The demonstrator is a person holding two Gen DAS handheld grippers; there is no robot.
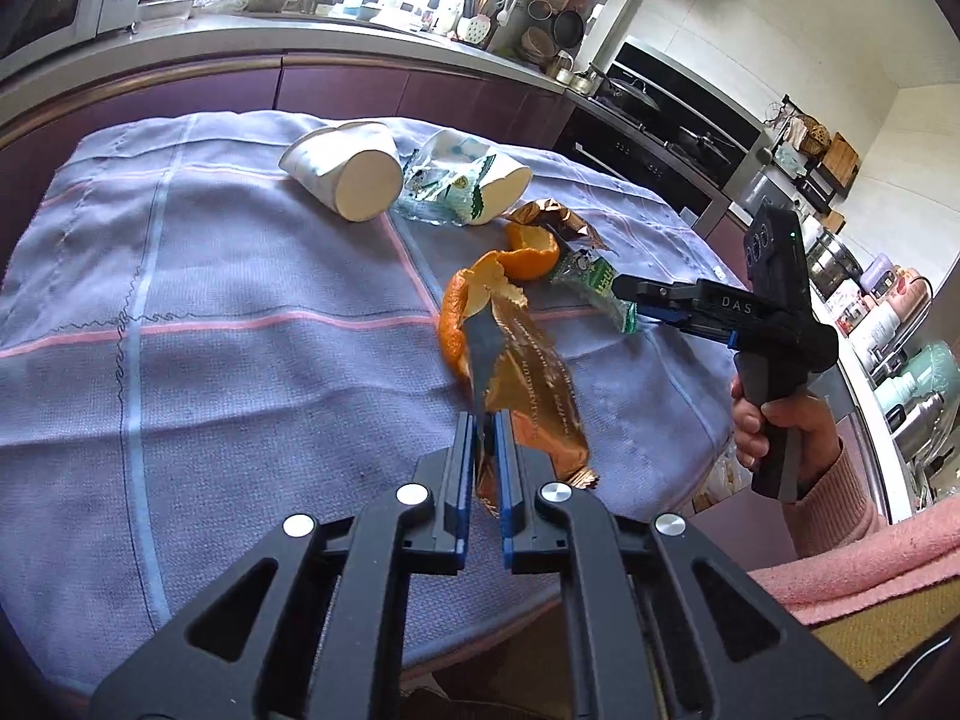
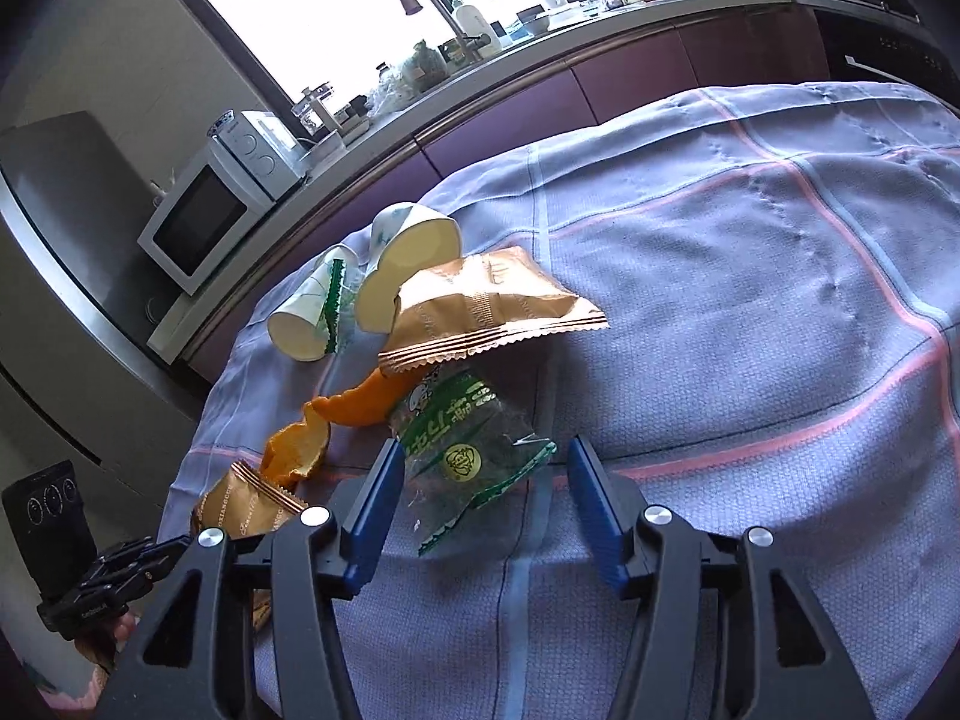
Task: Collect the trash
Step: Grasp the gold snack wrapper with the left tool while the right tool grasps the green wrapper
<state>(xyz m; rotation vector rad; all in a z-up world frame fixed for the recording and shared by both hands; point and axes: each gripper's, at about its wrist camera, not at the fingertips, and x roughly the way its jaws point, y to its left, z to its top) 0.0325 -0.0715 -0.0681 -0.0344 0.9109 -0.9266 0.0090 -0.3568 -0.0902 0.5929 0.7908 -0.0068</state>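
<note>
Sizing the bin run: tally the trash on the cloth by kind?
Paper cups: 2
Gold wrappers: 2
Green wrappers: 2
Orange peels: 2
Total: 8

Gold wrapper (image 1: 528, 396) crumpled, end pinched between left tongs (image 1: 483, 420). Orange peel (image 1: 480, 300) curled, just beyond it. Green wrapper (image 2: 468, 450) flat between the spread right tongs (image 2: 480, 468); second gold wrapper (image 2: 486, 312) beyond. Two white paper cups (image 1: 348, 171) tipped over, farthest, well apart from both tongs.
</note>
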